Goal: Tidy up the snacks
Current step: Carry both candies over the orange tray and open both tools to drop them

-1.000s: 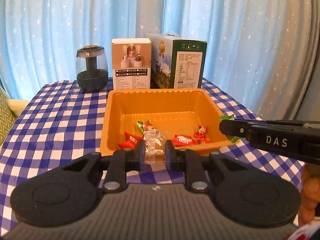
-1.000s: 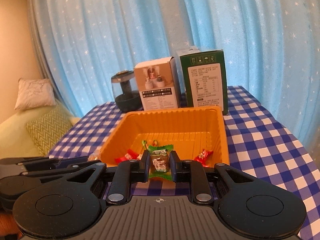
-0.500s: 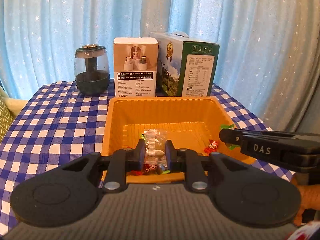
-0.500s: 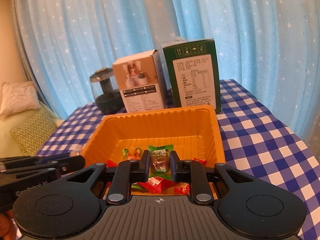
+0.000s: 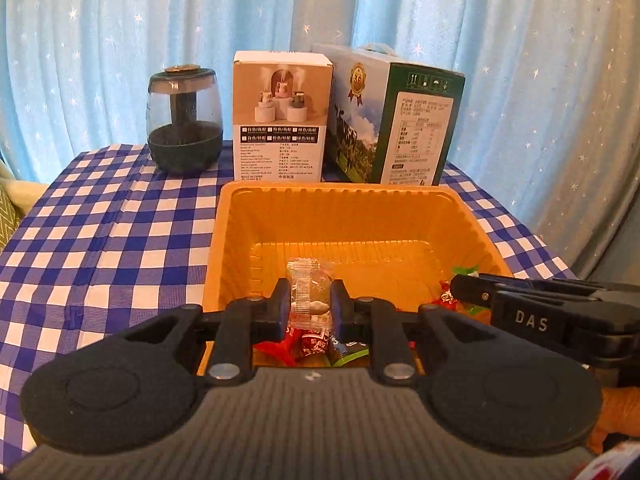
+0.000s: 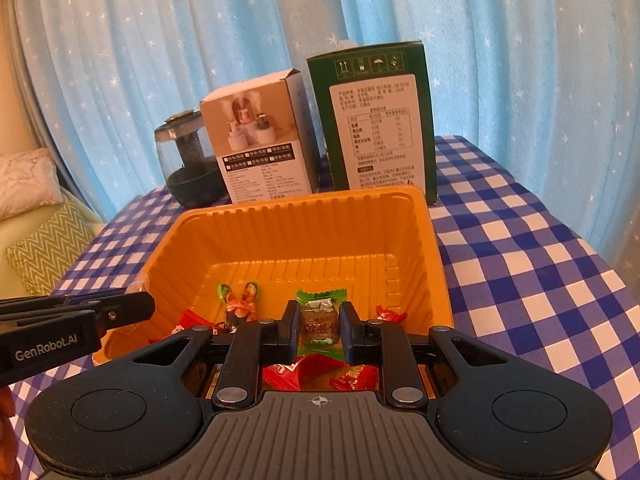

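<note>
You could read "DAS" on the right gripper (image 5: 456,286), "GenRobot.AI" on the left gripper (image 6: 150,306), and "MADE IN CHINA" on the white box (image 5: 280,120).

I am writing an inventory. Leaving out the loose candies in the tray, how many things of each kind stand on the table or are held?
Boxes: 2 (white box, green box)
Jar: 1
Orange tray: 1
Held candies: 2 (clear-wrapped candy, green-wrapped candy)
Total: 6

Wrapped candies (image 6: 294,372) scattered in orange tray (image 6: 296,232)
</note>
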The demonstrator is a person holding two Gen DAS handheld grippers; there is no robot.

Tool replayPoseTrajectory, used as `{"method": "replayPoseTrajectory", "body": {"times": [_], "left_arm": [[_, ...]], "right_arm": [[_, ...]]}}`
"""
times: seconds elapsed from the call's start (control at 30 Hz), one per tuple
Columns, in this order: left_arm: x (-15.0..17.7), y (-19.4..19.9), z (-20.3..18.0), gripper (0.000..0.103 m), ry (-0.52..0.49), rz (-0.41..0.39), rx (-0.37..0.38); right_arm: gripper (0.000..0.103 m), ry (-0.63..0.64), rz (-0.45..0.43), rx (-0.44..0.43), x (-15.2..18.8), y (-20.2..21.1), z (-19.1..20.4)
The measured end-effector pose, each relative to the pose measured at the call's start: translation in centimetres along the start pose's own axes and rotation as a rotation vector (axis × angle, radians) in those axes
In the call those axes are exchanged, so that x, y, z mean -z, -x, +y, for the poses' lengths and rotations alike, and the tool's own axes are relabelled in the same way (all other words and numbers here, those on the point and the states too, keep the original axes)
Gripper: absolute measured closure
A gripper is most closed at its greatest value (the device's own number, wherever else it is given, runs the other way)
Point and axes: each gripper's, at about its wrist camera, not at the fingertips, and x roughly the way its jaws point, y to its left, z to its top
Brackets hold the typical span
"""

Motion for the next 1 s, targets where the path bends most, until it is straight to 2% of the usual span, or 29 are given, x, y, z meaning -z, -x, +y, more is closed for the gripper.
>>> {"method": "replayPoseTrajectory", "body": {"times": [0.33,0.47,1.0], "left_arm": [[0.3,-1.0,0.1,0.084,0.009,0.019,0.020],[0.2,-1.1,0.5,0.083,0.043,0.021,0.027],[0.0,-0.2,2.1,0.083,0.060,0.003,-0.005]], "right_arm": [[0.082,-0.001,0.002,0.001,0.0,-0.1,0.0],[0.082,-0.003,-0.002,0.002,0.1,-0.1,0.0],[0.082,-0.055,-0.032,-0.040,-0.2,0.3,-0.6]]}}
